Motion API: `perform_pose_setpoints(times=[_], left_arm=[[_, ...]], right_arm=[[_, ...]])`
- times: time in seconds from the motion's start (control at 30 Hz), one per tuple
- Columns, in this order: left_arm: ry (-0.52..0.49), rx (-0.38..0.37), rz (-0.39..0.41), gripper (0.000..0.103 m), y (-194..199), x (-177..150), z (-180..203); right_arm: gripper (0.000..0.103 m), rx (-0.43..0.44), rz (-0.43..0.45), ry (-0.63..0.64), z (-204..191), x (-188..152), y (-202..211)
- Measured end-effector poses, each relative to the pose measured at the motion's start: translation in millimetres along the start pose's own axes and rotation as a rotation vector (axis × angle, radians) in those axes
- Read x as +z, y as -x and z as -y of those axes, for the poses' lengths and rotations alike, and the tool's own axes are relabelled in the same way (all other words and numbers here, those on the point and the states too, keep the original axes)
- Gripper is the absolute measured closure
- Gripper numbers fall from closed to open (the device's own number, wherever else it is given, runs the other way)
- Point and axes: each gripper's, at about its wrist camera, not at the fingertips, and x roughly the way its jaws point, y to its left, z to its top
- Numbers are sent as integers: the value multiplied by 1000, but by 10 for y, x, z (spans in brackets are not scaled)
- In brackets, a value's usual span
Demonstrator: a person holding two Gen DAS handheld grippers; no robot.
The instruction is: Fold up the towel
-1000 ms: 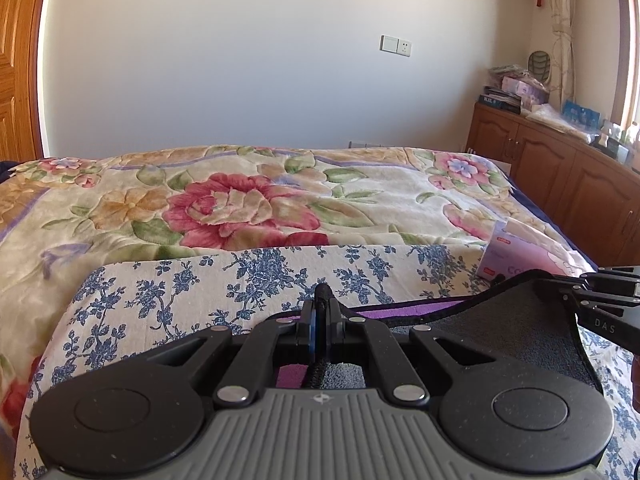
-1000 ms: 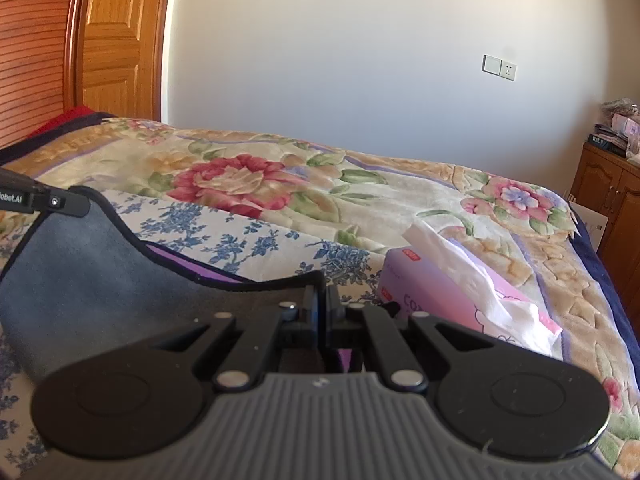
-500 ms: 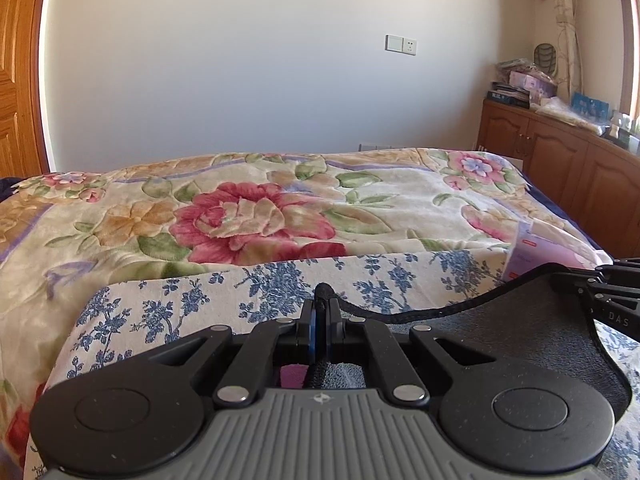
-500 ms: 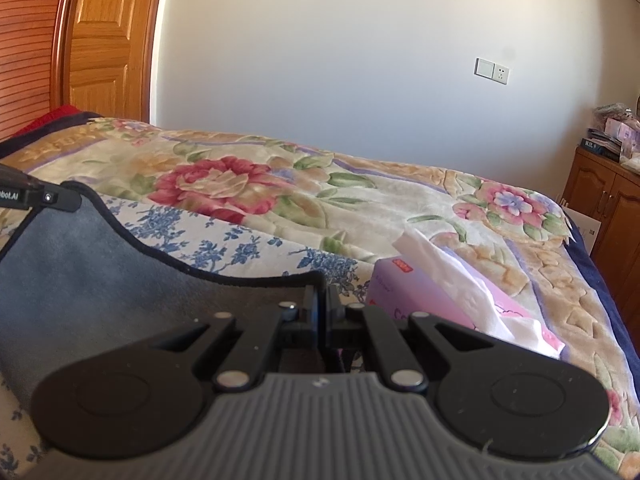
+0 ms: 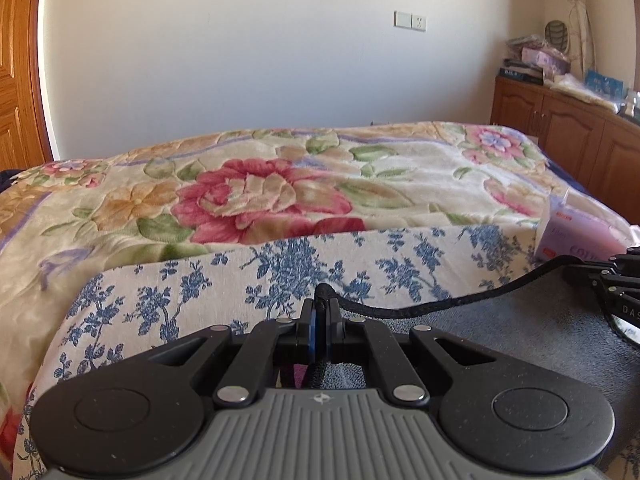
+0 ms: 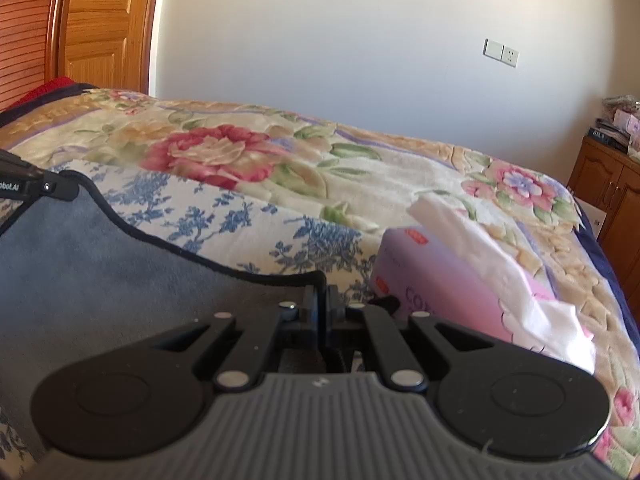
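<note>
A dark grey towel (image 5: 520, 332) with a black hem is held up between my two grippers above a blue-flowered white cloth (image 5: 248, 276) on the bed. My left gripper (image 5: 321, 304) is shut on the towel's left corner. My right gripper (image 6: 322, 292) is shut on the towel's (image 6: 100, 264) right corner. The hem sags in a curve between the two. The right gripper's tip (image 5: 616, 280) shows at the right edge of the left wrist view; the left gripper's tip (image 6: 48, 188) shows at the left edge of the right wrist view.
A pink tissue box (image 6: 460, 288) with white tissue sticking out lies on the bed right of the towel. The floral bedspread (image 5: 280, 188) stretches ahead to a white wall. Wooden cabinets (image 5: 568, 136) stand at the right, a wooden door (image 6: 100, 20) at the left.
Both grippers have moved forward over the bed with the towel. The purple underside seen one second ago is now hidden, and the hem between the grippers hangs lower and flatter.
</note>
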Motion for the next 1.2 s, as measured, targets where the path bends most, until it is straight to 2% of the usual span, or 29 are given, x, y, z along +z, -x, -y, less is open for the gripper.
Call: perform_pose_setpoints(times=[0.33, 0.37, 0.4, 0.43, 0.5, 0.53, 0.67, 0.8, 0.93, 1.2], left_arm=[[6, 3, -15, 95, -51, -30, 18], [8, 2, -14, 94, -46, -25, 17], [10, 2, -13, 88, -41, -18, 15], [14, 2, -11, 77, -32, -12, 13], [22, 0, -3, 62, -7, -3, 11], [23, 0, 0, 58, 6, 2, 14], [20, -1, 0, 54, 70, 0, 34], [21, 5, 5, 39, 177, -11, 56], [14, 5, 6, 32, 298, -11, 83], [12, 10, -7, 22, 489, -66, 158]], right_arm=[[97, 3, -13, -5, 22, -23, 4], [94, 0, -15, -6, 24, -15, 3], [84, -4, -14, -8, 28, -13, 10], [70, -4, -12, -13, 33, -11, 21], [59, -2, -6, -21, 41, -7, 47], [59, -2, -5, -21, 40, -5, 63], [59, 8, -7, -23, 30, 7, 148], [59, 15, -8, -34, 16, 13, 268], [59, 20, -17, -58, 5, -5, 354], [59, 33, -31, -72, -82, -52, 525]])
